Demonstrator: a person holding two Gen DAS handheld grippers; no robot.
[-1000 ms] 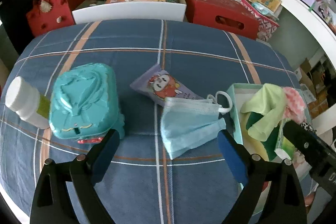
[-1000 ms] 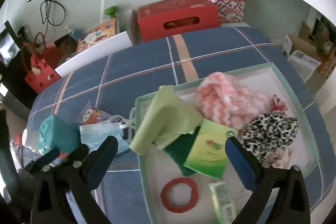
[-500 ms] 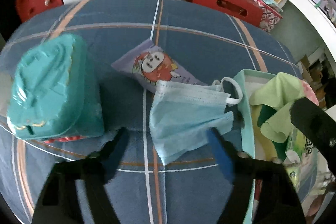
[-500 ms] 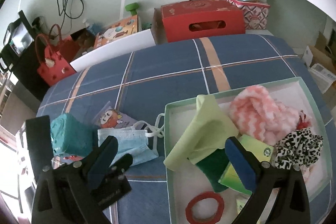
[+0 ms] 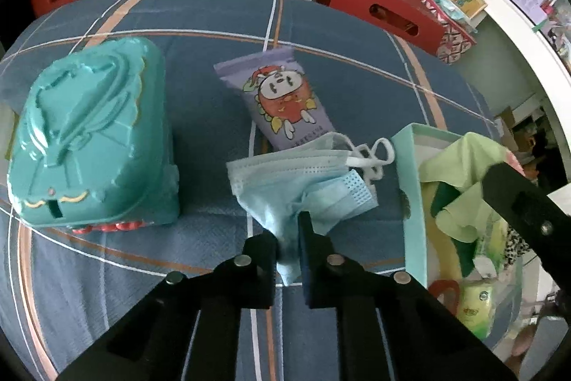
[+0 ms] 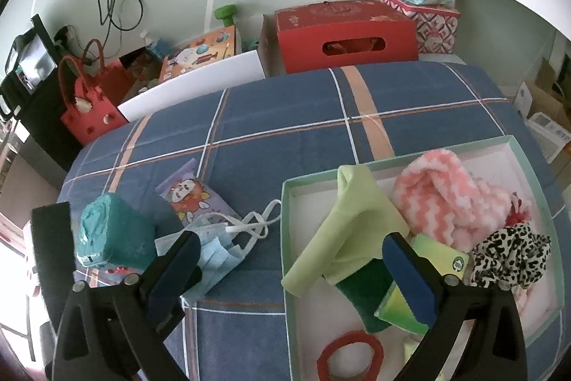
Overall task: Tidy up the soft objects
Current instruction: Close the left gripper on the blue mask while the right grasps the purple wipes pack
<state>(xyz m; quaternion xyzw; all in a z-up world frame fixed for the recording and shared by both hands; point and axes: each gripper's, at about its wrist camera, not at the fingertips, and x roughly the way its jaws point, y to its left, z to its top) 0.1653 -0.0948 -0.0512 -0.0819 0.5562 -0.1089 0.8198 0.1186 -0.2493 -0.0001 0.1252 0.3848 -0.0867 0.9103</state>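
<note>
The left tool (image 5: pixel 288 238) is clamped on the near corner of the blue face mask (image 5: pixel 303 181), low centre of its view. The box (image 5: pixel 410 202) lies just right; the right tool (image 6: pixel 289 270) gapes empty above it.

We're running matte black plastic grippers: left gripper (image 5: pixel 288 238) and right gripper (image 6: pixel 291 277), silver round screws at the pivots, blue pads, probably foam.
</note>
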